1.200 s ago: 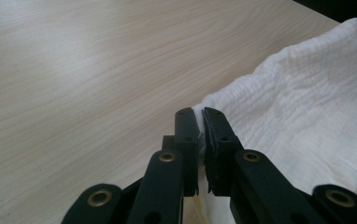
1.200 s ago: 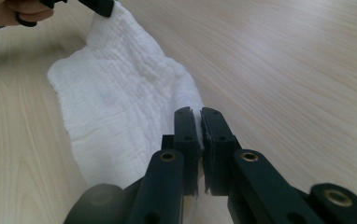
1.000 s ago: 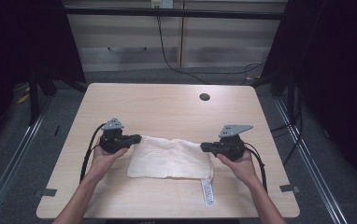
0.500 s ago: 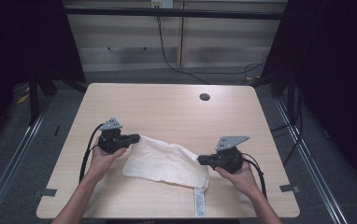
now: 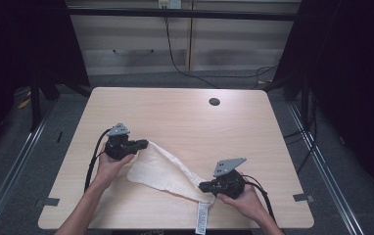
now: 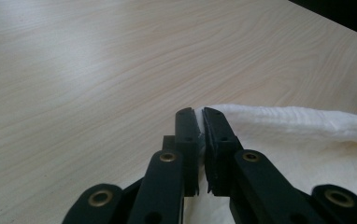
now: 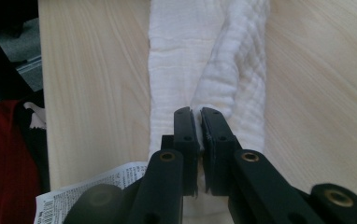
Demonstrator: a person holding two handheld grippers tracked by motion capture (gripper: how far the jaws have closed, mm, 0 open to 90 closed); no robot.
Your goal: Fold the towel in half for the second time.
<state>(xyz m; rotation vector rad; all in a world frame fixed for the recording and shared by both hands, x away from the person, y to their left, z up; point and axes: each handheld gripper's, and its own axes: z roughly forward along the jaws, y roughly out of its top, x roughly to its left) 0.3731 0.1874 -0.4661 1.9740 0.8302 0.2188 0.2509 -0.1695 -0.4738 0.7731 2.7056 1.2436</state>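
Fingers (image 6: 186, 140) of the left gripper (image 5: 142, 144) are clamped on a corner of the white cloth (image 5: 163, 171), a thin fold of fabric showing between them in the left gripper view. Those of the right gripper (image 5: 202, 186) are likewise closed on the cloth's opposite corner, where the right gripper view shows a sliver of white pinched between the black fingers (image 7: 214, 140).

From the high view, the cloth lies on the pale wooden tabletop (image 5: 185, 117), stretched on a slant between the two grippers: its upper end is at the left gripper, near the tabletop's left side, and its lower end is at the right gripper, close to the near edge. One long edge is rolled over on itself. A printed care label (image 5: 202, 218) hangs from the cloth just below the right gripper, reaching the tabletop's near edge. A dark round grommet (image 5: 214, 102) sits well apart, toward the far side.
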